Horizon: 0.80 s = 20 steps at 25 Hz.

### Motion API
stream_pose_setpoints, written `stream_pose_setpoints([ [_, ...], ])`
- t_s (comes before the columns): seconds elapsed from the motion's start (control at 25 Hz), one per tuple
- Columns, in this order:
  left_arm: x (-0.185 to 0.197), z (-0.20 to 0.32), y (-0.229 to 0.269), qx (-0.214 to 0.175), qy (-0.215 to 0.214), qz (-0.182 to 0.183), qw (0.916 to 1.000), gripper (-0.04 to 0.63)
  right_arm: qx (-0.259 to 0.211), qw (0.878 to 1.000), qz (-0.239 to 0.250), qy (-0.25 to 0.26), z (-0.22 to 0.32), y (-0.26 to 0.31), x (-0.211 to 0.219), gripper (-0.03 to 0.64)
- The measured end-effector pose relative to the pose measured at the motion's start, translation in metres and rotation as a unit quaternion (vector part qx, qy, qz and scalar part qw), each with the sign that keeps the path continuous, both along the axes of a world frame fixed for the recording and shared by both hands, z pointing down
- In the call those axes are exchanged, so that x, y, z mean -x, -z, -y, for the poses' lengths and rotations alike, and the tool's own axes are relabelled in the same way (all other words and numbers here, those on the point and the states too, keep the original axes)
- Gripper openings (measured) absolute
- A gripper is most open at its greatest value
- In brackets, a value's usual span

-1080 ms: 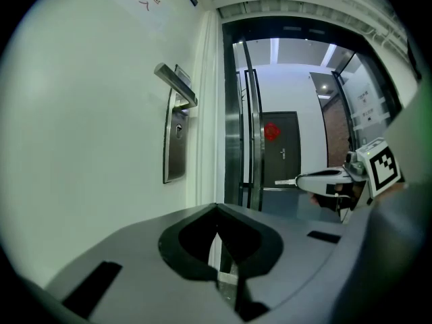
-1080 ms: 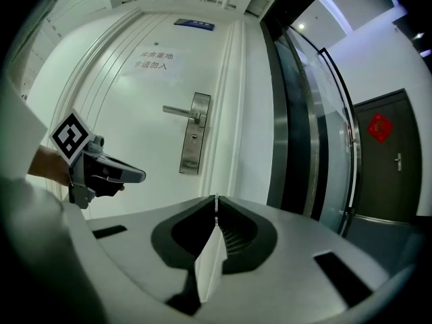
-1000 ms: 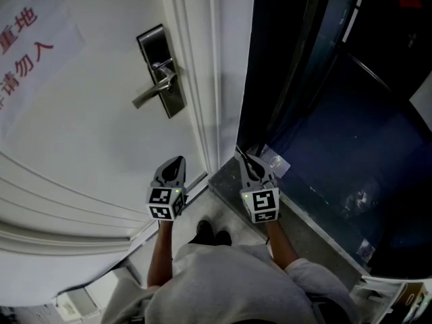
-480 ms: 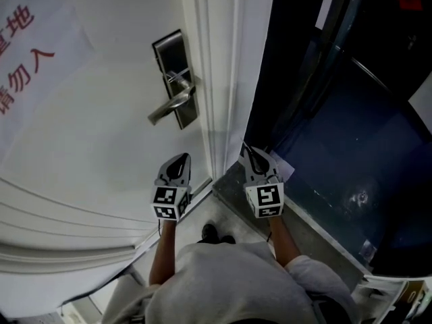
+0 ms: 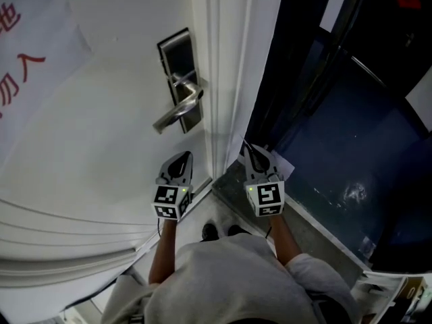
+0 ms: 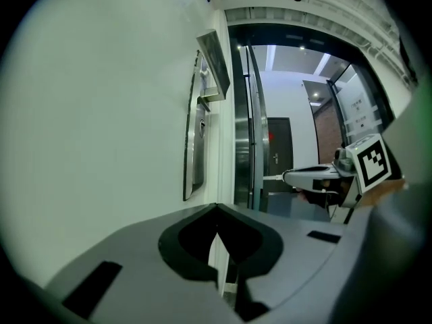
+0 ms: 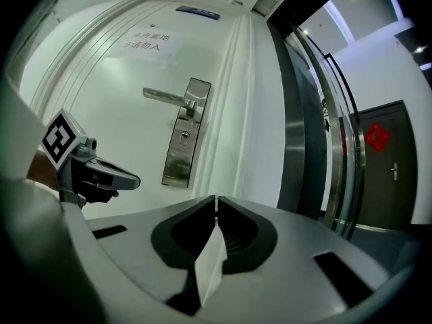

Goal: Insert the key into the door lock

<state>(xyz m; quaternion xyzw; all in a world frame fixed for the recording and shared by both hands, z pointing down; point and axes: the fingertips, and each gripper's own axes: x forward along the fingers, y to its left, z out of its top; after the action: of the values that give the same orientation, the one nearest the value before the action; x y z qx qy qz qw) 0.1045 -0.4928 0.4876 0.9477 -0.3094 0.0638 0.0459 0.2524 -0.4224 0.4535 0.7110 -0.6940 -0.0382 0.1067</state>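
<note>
Your right gripper (image 5: 248, 155) pinches the thin key (image 7: 216, 213), and your left gripper (image 5: 179, 159) has its jaws pressed together, empty, both below the door lock (image 5: 179, 73).

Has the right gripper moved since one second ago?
Yes. In the head view the right gripper now lies nearer to the lock plate than before: it has advanced toward it.

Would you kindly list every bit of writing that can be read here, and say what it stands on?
"地" and "勿入", red, cut by the picture's edge: paper sign on the white door.
Blue plate above that door: too small to read.
Red diamond on the dark far door: blurred, unreadable.
</note>
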Motion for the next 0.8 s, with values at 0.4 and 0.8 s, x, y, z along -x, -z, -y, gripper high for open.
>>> stream_pose_setpoints([
  [0.4,0.004,0.007,0.012,-0.006,0.073,-0.003,0.9973,0.017,-0.019,0.998,-0.009,0.061,0.025,0.023,-0.018,0.030],
  [0.8,0.073,0.003,0.019,-0.014,0.183,0.007,0.9830,0.017,-0.026,0.986,-0.015,0.163,0.054,0.032,0.029,0.029],
])
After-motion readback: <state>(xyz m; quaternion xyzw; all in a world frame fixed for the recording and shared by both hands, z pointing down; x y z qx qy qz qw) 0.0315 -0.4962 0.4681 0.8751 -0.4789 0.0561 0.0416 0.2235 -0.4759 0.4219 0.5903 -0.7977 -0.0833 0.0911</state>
